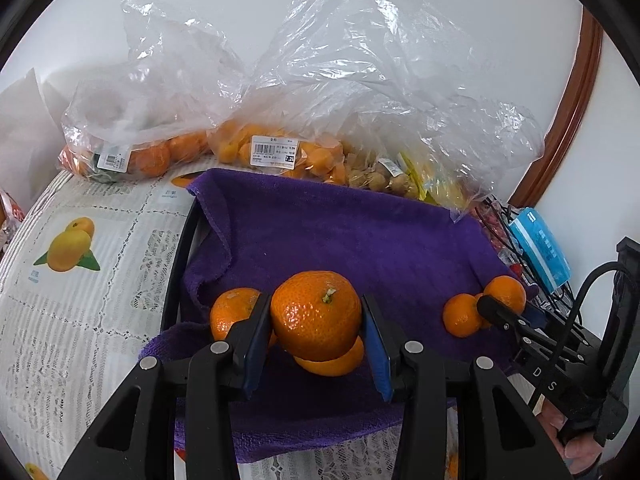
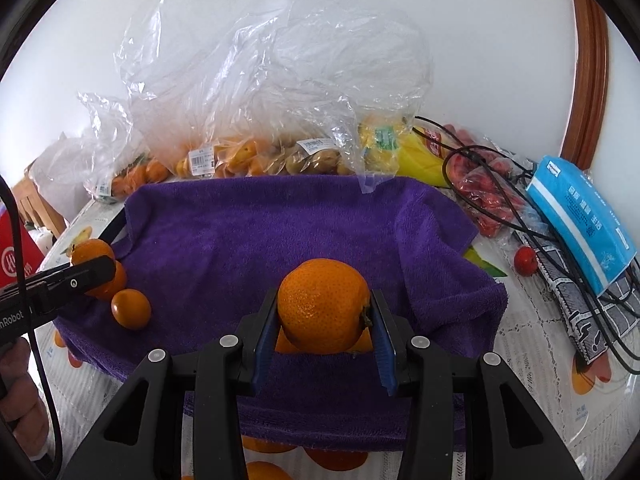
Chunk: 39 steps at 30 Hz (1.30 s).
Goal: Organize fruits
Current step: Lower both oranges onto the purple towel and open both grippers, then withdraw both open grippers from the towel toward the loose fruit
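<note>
- Purple towel (image 2: 280, 232) covers a dark-rimmed tray (image 1: 180, 256); its middle stretch lies bare, with open room between the two clusters of fruit.
- Along the towel's far edge, clear plastic bags (image 2: 240, 80) crowd against the white wall, leaving little room there.
- The left gripper (image 1: 316, 320) is clenched on a mandarin (image 1: 316, 316), stem up, held over the towel's near-left part.
- Another mandarin (image 1: 234, 312) sits just beside the left finger, and one more (image 1: 332, 362) lies under the held fruit.
- The right gripper (image 2: 324, 312) grips a second mandarin (image 2: 322, 304), stem turned sideways against the right pad, over the towel's near-right part.
- Small mandarins (image 1: 462, 316) rest on the towel by the right gripper's tips.
- One bag holds mandarins (image 1: 152, 156), the next kumquat-like orange fruit (image 1: 316, 158) under a price label, the next small brown fruit (image 2: 308, 160).
- To the right of the towel lie yellow bananas (image 2: 416, 156), a packet of red fruit (image 2: 488, 196), black cables (image 2: 520, 216) and a blue tissue pack (image 2: 580, 220).
- A loose red fruit (image 2: 525, 260) sits on the lace-patterned tablecloth (image 1: 80, 320).
</note>
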### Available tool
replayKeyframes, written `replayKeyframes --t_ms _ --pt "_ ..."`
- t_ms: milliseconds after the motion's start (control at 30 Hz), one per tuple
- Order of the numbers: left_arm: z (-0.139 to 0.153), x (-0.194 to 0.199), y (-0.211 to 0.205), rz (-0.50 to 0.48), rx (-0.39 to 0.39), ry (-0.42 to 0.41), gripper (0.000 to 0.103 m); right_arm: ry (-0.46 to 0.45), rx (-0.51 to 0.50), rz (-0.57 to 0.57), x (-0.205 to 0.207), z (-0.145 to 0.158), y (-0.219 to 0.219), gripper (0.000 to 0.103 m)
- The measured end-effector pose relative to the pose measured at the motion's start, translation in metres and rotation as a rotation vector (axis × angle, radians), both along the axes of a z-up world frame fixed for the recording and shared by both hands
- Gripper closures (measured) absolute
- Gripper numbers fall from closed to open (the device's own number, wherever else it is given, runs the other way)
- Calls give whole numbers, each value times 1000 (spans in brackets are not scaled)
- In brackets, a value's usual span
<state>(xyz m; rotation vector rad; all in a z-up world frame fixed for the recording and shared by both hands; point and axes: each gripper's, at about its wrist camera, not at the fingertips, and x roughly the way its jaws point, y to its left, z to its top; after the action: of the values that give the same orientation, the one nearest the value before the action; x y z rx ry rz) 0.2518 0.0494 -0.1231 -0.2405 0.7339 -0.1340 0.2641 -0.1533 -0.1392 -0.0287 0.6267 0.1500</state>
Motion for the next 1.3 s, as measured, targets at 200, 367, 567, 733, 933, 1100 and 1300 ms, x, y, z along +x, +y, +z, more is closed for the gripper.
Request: replayKeyframes --t_ms 200,367,567,733,933,1100,1300 --pt "-5 3 -6 -18 3 18 62 -15 -31 1 -1 -1 3 60" --pt "-6 4 -7 -22 3 20 61 -24 -36 8 -3 1 4 60" --pt "-6 5 -6 -25 -3 25 61 -39 -86 9 -5 0 8 60" --pt "-5 5 -6 -26 -2 23 61 -42 -92 15 -6 0 8 60" --pt "-4 3 -4 -25 -9 11 58 -45 -99 15 -6 -1 7 59" --pt "0 0 -5 -23 -1 -10 53 -59 -92 12 -8 1 4 57" --pt "2 -1 -6 -22 10 -20 49 -62 -81 13 -9 3 2 56"
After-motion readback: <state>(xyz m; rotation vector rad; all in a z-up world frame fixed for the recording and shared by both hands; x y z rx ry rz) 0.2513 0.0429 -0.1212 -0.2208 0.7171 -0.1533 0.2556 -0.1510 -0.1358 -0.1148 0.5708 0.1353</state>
